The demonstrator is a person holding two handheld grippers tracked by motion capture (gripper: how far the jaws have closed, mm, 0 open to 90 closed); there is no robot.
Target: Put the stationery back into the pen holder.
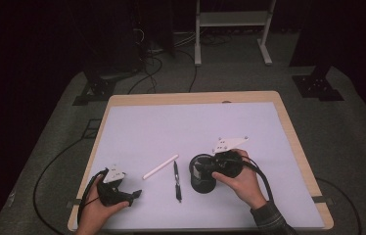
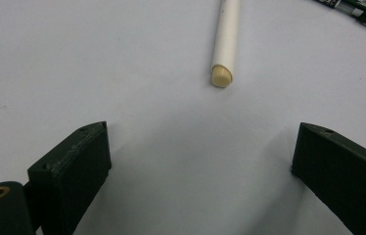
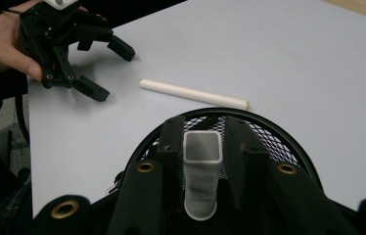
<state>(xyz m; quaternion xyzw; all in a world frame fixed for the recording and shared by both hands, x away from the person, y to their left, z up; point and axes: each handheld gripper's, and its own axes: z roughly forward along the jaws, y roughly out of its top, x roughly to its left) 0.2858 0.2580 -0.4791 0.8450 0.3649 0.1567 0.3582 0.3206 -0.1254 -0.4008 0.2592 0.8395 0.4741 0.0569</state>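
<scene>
Over the black mesh cup (image 1: 202,177), right of centre on the table (image 1: 288,128), your right gripper (image 3: 201,161) has its jaws clamped on a white square-ended tube (image 3: 201,169) above the cup's mouth. At the near left, your left gripper (image 1: 133,194) rests low with jaws spread wide, holding nothing. Between them lie a white stick (image 1: 160,167) and, just right of it, a black pen (image 1: 176,180).
</scene>
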